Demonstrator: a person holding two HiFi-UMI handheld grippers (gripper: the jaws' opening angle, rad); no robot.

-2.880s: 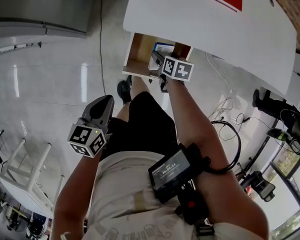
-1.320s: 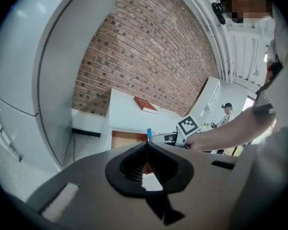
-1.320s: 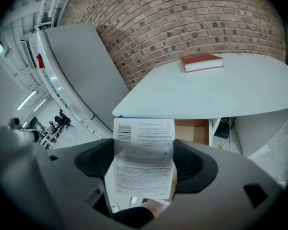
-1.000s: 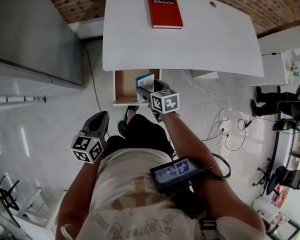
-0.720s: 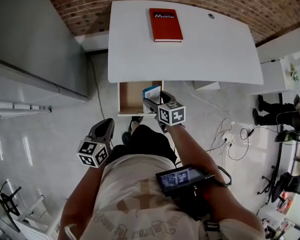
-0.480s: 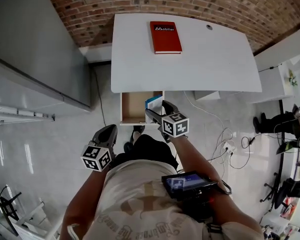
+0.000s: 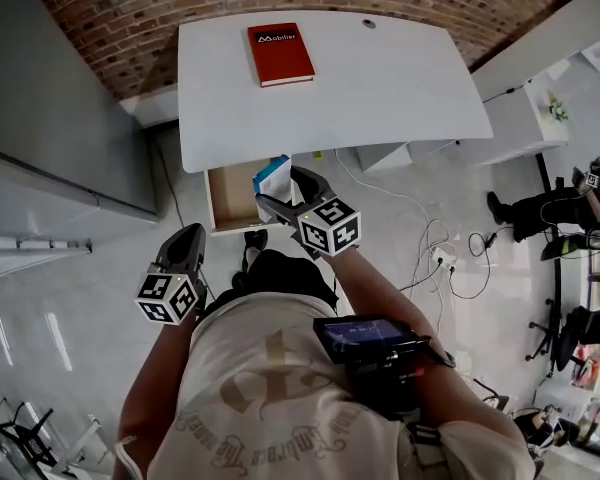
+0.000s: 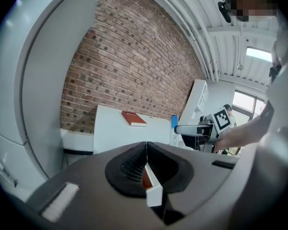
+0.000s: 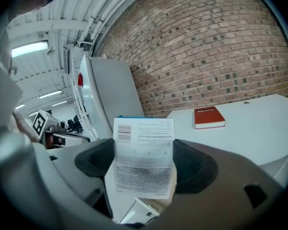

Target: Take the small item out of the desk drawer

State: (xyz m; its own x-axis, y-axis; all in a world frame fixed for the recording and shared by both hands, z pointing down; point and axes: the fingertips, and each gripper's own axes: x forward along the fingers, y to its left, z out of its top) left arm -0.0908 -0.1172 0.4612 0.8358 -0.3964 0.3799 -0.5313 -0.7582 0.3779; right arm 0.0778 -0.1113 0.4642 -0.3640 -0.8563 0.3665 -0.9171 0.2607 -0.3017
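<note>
Jaws of my right gripper (image 7: pixel 283 190) are clamped on a small printed box (image 9: pixel 144 150), held upright just beside the open drawer (image 7: pixel 223 198). Whether it is quite clear of the drawer's rim, I can't tell from above. My left gripper (image 8: pixel 147 169) hangs low at my side, jaws pressed together. Beyond, a white desk (image 7: pixel 390 78) carries a red book (image 7: pixel 280 53) near its far edge, against a brick wall (image 7: pixel 130 38). Cables (image 7: pixel 450 260) trail across the glossy floor (image 7: pixel 70 268).
</note>
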